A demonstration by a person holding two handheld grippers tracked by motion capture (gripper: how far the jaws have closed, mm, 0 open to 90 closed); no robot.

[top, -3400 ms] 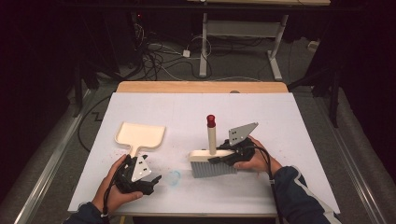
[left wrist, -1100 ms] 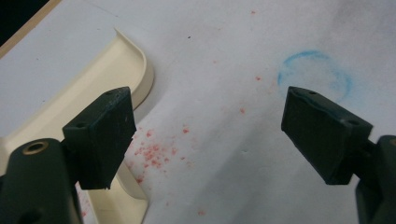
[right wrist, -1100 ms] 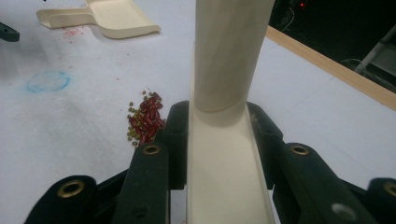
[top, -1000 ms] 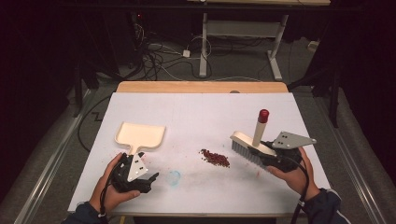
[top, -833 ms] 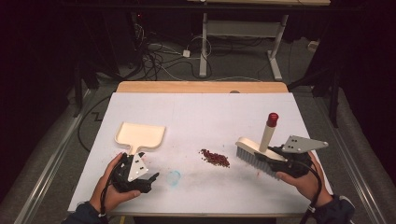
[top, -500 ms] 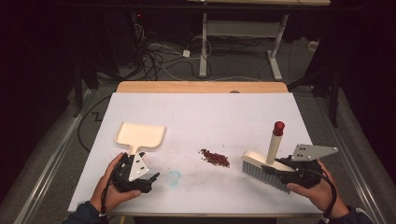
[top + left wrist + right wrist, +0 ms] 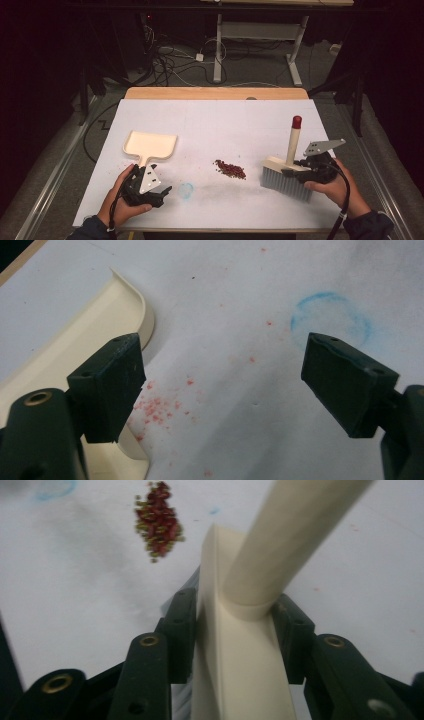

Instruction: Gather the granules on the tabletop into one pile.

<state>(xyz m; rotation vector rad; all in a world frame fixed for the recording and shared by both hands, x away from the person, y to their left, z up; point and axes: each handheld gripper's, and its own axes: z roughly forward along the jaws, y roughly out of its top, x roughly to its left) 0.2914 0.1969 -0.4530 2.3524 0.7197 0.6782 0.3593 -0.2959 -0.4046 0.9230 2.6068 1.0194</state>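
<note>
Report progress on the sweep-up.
Done: nothing collected; the red crumbs lie piled mid-table and the dustpan sits unheld. In hand: the right gripper, jaws just eased wider, flanks the brush. Left: the open left gripper takes the dustpan, then sweeping.

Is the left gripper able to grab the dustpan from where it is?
Probably yes. The left gripper has open, empty jaws, and the dustpan lies right beside it on the table, its handle pointing at the hand. Nothing is between them.
</note>
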